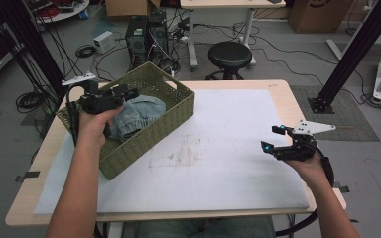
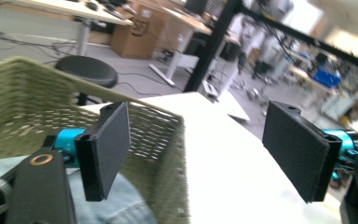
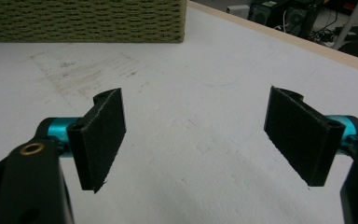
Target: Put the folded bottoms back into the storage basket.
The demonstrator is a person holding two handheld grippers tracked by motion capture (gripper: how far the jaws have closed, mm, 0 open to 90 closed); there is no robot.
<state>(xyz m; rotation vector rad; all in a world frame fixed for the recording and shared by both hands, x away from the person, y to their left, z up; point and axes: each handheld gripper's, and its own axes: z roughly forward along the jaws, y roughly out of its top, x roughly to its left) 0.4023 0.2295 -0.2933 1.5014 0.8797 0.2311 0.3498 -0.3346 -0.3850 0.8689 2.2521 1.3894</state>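
A person's left gripper (image 1: 110, 95), jaws spread wide and grasping nothing, is hovering over crumpled blue denim clothing (image 1: 138, 115) lying inside the green woven basket (image 1: 171, 117) at the white-covered worktop's (image 1: 228, 148) left edge. The right gripper (image 1: 278, 141) is waiting, likewise released, above bare worktop. Apparently a pick-up is starting; next, lowering and closing on the cloth.

A robotics lab or research workroom.

Computer towers (image 1: 146, 37) stand on the grey floor among loose black cables (image 1: 87, 49), beside a round black stool (image 1: 229, 54) and cardboard boxes (image 1: 313, 14). Black metal frame posts (image 1: 357, 47) flank the desk (image 1: 283, 94) (its top covered by a white mat), and the left gripper view shows further benches and equipment behind, though blurred.
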